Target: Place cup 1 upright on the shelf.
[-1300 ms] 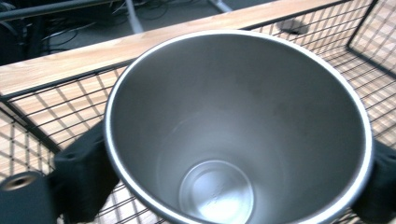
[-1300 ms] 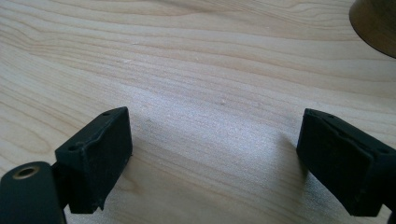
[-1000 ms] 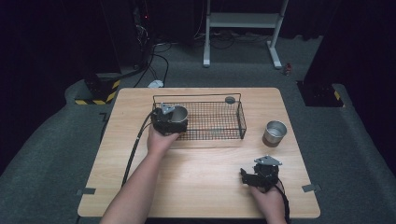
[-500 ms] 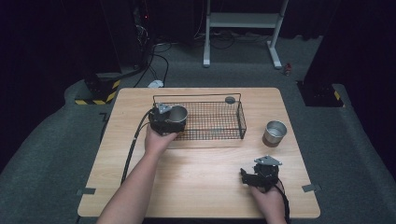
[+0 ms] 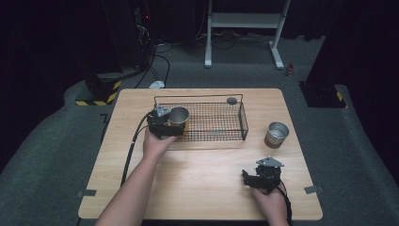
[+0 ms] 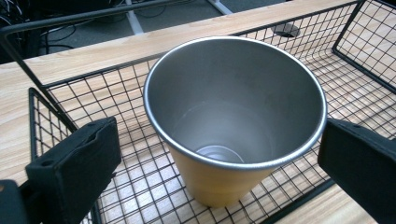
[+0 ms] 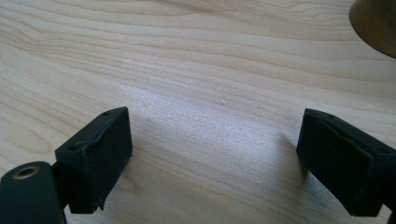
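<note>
The steel cup (image 6: 233, 121) stood upright on the mesh floor at the left end of the wire basket (image 5: 221, 123), left of centre in the high view, its open mouth turned up and nothing inside it. The left gripper (image 5: 165, 123) hung right at it, and in the left gripper view the two black jaws stood wide to either side of the cup's rim, neither pad touching the metal, so the cup rested on its own. I judged the step in hand to be the placing of this cup in the basket, with the let-go done and the cup settled. A second steel cup (image 5: 276, 134) waited on the bare wooden table (image 5: 197, 179) to the right of the basket, well apart from it. The right gripper (image 5: 264, 175) sat low toward the lower right of the high view, jaws spread wide over plain wood and holding nothing, with the edge of that second cup at the upper right corner of its own view. The next move, as I read it, called for the left gripper to back straight off without clipping the rim or the basket wire, and for the right to reach up to the waiting cup.
</note>
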`<action>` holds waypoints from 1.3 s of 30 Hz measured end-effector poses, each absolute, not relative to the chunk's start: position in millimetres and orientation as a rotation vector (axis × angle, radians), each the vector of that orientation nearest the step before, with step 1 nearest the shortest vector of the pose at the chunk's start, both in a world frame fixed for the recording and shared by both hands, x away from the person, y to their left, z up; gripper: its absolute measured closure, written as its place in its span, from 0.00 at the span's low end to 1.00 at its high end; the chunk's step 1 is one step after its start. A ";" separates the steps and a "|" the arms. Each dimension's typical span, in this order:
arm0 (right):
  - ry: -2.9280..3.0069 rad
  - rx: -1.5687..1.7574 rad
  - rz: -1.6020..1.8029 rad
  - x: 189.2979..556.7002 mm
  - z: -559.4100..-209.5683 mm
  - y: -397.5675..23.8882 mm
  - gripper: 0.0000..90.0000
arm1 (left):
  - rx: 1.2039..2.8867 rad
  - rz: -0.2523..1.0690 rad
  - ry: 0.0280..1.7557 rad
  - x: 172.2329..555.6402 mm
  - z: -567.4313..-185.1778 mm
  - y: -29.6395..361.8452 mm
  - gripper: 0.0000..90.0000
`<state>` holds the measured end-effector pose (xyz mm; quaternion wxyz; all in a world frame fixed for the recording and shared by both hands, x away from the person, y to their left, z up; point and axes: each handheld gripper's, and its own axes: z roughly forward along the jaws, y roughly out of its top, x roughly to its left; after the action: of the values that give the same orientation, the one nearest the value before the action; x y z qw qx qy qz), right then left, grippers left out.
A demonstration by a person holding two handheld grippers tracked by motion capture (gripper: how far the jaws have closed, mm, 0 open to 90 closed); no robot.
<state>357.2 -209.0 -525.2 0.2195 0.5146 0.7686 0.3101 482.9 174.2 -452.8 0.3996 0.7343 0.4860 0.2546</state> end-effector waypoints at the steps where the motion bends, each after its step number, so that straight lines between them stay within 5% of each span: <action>1: 2.127 1.422 0.858 357.2 -525.2 -209.1 0.11 | 1.860 0.644 1.233 482.0 -452.4 175.1 0.00; 39: 2.128 1.423 0.857 357.2 -525.1 -209.0 0.11 | 1.878 0.616 1.197 443.6 -453.8 196.7 0.00</action>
<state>357.2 -209.0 -525.1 0.2194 0.5143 0.7690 0.3099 443.6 196.7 -453.8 0.4037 0.7437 0.4738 0.2439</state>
